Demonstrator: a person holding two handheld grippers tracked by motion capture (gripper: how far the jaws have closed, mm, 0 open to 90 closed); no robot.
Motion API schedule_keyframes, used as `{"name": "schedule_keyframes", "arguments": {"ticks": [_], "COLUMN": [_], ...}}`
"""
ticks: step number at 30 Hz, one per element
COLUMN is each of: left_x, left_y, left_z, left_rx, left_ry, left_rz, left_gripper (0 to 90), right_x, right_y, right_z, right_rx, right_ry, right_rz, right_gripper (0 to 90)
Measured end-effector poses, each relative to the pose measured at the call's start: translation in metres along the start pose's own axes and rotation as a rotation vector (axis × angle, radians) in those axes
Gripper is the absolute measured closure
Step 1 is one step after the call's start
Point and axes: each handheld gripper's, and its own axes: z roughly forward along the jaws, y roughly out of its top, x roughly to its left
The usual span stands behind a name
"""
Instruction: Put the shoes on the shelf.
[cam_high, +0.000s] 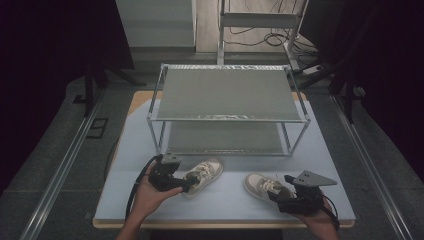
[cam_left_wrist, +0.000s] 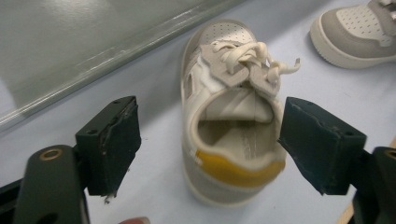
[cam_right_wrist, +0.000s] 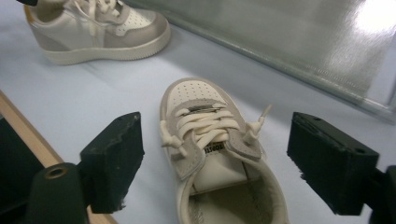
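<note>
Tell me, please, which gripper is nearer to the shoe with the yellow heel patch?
Left. The left gripper is right behind the heel of that shoe, jaws open around it. The right gripper is across the mat, at the other shoe.

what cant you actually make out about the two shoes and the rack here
- Heel of the small white and grey lace-up shoe: right gripper view, cut off by the bottom edge.
- Tongue label of that shoe: right gripper view, too small to read.
- Second white and grey shoe with a yellow heel tab, its outer side: left gripper view, turned away.
- Lower shelf of the two-tier metal rack: high view, partly hidden under the top shelf.
</note>
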Motion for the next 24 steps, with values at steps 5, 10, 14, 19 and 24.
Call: {"name": "schedule_keyframes", "arguments": {"ticks": [5, 10, 14, 19, 24], "left_x": [-0.007, -0.010, -0.011, -0.013, -0.013], "left_y": [0.007, 0.011, 0.012, 0.014, 0.014], "left_z": [0.014, 0.028, 0.037, 0.048, 0.056], "left_rx": [0.056, 0.115, 0.161, 0.219, 0.267], "left_ry": [-0.002, 0.003, 0.015, 0.031, 0.038], "left_rz": [0.024, 0.043, 0.051, 0.064, 0.066], "left_gripper": [17.3, 15.1, 14.4, 14.1, 14.5], "right_x": [-0.002, -0.008, -0.010, -0.013, -0.011], "right_y": [-0.004, -0.011, -0.014, -0.019, -0.021], "right_z": [0.008, 0.016, 0.023, 0.035, 0.044], "right_rx": [0.037, 0.090, 0.124, 0.171, 0.212], "right_ry": [0.002, 0.009, 0.016, 0.022, 0.024], "right_rz": [0.006, 0.021, 0.026, 0.040, 0.034], "right_gripper": [14.3, 13.1, 12.8, 12.8, 13.7]}}
